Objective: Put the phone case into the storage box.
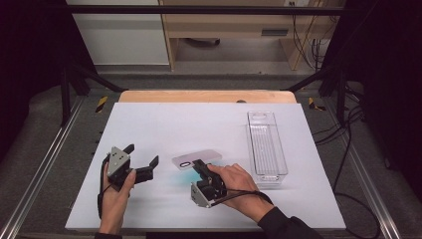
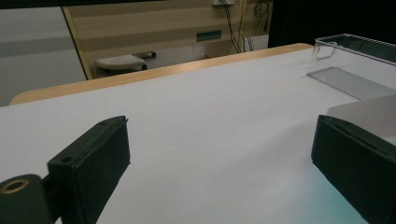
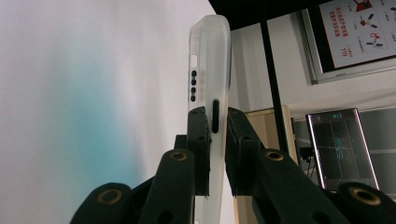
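On white table (image 1: 159,124), one phone case (image 1: 196,159) pinched in right gripper (image 1: 200,166) jaws, one clear bin (image 1: 266,144), left gripper (image 1: 142,157) jaws apart

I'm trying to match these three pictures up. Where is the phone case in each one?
High view: the phone case lies mid-table, its near end at the right gripper.
Left gripper view: its pale corner shows at the right edge, behind the right-hand jaw.
Right gripper view: the case stands edge-on at centre, jaws shut on it.
Shared landmark: the white table sheet.
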A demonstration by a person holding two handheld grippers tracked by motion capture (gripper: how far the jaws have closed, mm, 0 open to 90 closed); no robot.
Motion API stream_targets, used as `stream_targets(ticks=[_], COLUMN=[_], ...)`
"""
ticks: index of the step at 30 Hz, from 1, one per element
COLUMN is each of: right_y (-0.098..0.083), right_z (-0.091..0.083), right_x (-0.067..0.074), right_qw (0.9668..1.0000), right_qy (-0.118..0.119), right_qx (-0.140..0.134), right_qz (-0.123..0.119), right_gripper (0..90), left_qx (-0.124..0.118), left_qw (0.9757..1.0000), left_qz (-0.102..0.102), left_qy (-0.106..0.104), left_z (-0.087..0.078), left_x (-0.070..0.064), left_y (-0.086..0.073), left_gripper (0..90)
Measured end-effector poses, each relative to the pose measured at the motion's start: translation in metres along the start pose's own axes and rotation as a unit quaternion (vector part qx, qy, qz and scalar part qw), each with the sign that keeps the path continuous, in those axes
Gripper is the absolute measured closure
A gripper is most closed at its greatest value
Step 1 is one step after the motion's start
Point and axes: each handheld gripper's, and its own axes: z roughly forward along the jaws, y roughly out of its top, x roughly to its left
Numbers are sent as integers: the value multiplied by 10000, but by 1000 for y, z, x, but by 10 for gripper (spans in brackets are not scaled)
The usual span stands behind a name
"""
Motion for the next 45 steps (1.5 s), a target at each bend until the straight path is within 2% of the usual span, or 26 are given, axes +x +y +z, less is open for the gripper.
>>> stream_targets(ticks=[2, 3, 4, 6, 7, 11, 16, 17, 20, 21, 23, 24, 27, 28, 31, 32, 34, 35, 38, 39, 42, 43, 45], right_y=[0, 0, 0, 0, -1, 0, -1, -3, -4, -5, -6, -7, -11, -11, -18, -21, -26, -31, -38, -38, -44, -44, -47], right_z=[1, 1, 1, 2, 2, 4, 5, 6, 7, 8, 8, 8, 9, 9, 10, 11, 11, 10, 7, 7, 2, 2, 0], right_x=[-2, -3, -3, -5, -6, -16, -24, -27, -31, -36, -38, -43, -51, -51, -59, -62, -67, -73, -83, -83, -96, -96, -102], right_qw=[10000, 10000, 10000, 10000, 10000, 9999, 9998, 9995, 9993, 9989, 9987, 9977, 9952, 9952, 9904, 9876, 9846, 9800, 9747, 9747, 9683, 9683, 9652], right_qy=[-12, -11, -11, 2, -8, -41, -52, -14, 5, 36, 37, 56, 83, 83, 143, 165, 168, 165, 112, 112, 43, 43, 10], right_qx=[12, 25, 25, 36, 37, 22, 35, 44, 50, 52, 43, 21, -21, -21, -62, -55, -84, -99, -138, -138, -195, -195, -219], right_qz=[35, 72, 72, 56, 61, 104, 193, 315, 358, 470, 510, 680, 976, 976, 1374, 1558, 1738, 1981, 2227, 2227, 2489, 2489, 2605], right_gripper=[817, 817, 817, 817, 817, 817, 817, 817, 817, 817, 817, 817, 817, 817, 817, 817, 817, 817, 817, 817, 817, 817, 817], left_qx=[52, 52, -66, -242, -276, -355, -440, -454, -493, -517, -542, -562, -614, -615, -581, -581, -582, -571, -546, -548, -528, -528, -541], left_qw=[9998, 9998, 9997, 9994, 9991, 9987, 9984, 9984, 9983, 9982, 9982, 9981, 9978, 9978, 9980, 9980, 9981, 9981, 9983, 9983, 9985, 9985, 9984], left_qz=[47, 47, -23, -76, -34, 76, 13, 9, -5, -34, -65, -74, -109, -110, -142, -150, -168, -166, -145, -145, -122, -122, -127], left_qy=[172, 172, 239, 252, 306, 365, 366, 349, 315, 298, 259, 220, 222, 214, 180, 175, 152, 158, 146, 138, 121, 121, 107], left_z=[-1, -1, -4, -7, -9, -14, -17, -18, -20, -20, -21, -22, -23, -23, -22, -23, -23, -22, -22, -21, -21, -21, -21], left_x=[5, 5, 7, 8, 9, 11, 14, 14, 15, 15, 16, 17, 17, 18, 18, 18, 18, 17, 17, 17, 15, 15, 15], left_y=[-6, -6, -7, -9, -10, -12, -14, -14, -15, -15, -15, -15, -15, -15, -15, -15, -15, -15, -15, -15, -15, -15, -15], left_gripper=[39, 39, 39, 33, 25, 25, 25, 25, 25, 25, 25, 25, 25, 25, 25, 25, 25, 25, 25, 25, 25, 25, 25])
